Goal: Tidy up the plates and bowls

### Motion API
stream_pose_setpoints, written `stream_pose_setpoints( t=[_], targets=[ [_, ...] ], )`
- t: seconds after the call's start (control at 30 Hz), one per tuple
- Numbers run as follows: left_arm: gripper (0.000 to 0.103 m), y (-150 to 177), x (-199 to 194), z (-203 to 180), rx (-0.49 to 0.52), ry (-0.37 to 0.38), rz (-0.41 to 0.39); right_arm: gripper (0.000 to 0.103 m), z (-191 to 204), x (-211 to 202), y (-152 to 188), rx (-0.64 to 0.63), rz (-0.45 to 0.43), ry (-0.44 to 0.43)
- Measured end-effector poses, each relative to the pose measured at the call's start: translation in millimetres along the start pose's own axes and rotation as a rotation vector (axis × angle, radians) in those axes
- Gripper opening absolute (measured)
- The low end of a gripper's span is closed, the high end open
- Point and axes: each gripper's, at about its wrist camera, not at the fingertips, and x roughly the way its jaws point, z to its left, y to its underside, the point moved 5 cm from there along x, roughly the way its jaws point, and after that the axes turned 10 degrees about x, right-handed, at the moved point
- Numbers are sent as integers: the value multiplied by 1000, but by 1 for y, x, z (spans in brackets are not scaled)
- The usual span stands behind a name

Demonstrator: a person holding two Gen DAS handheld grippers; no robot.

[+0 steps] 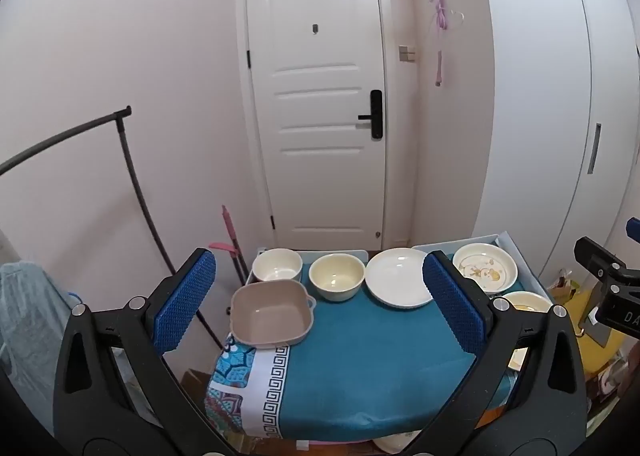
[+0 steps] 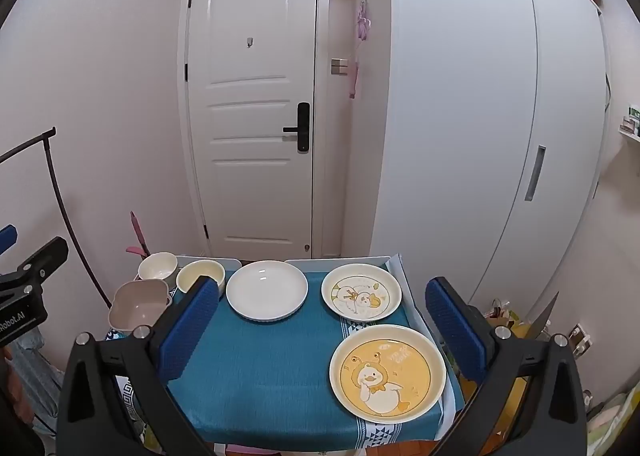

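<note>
Both my jaws stand released and wide, nothing between them: my left gripper [image 1: 320, 304] and my right gripper [image 2: 322, 330] hover above the near edge of the desk [image 2: 256, 376], each tilted downward toward its blue cloth. Nearest under my right one lies the yellow duck plate [image 2: 387, 373], flat, the duck's head toward the far side. Beyond it sits the cream plate with a drawn figure [image 2: 361, 292], also flat, just beside the plain white plate [image 2: 267, 290] at the middle. On the left, nearest to me, is the square pink-beige bowl [image 1: 272, 314], mouth up, its small handle pointing right toward the round yellowish bowl [image 1: 337, 276] (round things, so no long axis to speak of). Behind the square bowl stands the white bowl [image 1: 277, 265], upright at the far left corner, touching or nearly touching the yellowish one. Far beyond the desk is a shut white door [image 1: 316, 96] with a black handle [image 1: 374, 118].
</note>
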Motion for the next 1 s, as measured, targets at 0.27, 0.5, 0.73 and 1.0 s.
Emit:
stream_pose_setpoints(
  t=[0.27, 0.5, 0.73, 1.0],
  targets=[
    [103, 1, -2, 7, -3, 7, -5, 103, 0, 1, -5, -5, -7, -1],
    [103, -6, 1, 5, -13, 1, 0, 103, 3, 2, -6, -2, -4, -4],
    [103, -5, 3, 10, 5, 4, 2, 103, 2, 0, -8, -12, -9, -3],
    [103, -4, 3, 11, -15, 15, -8, 103, 8, -1, -9, -20, -12, 5]
  ],
)
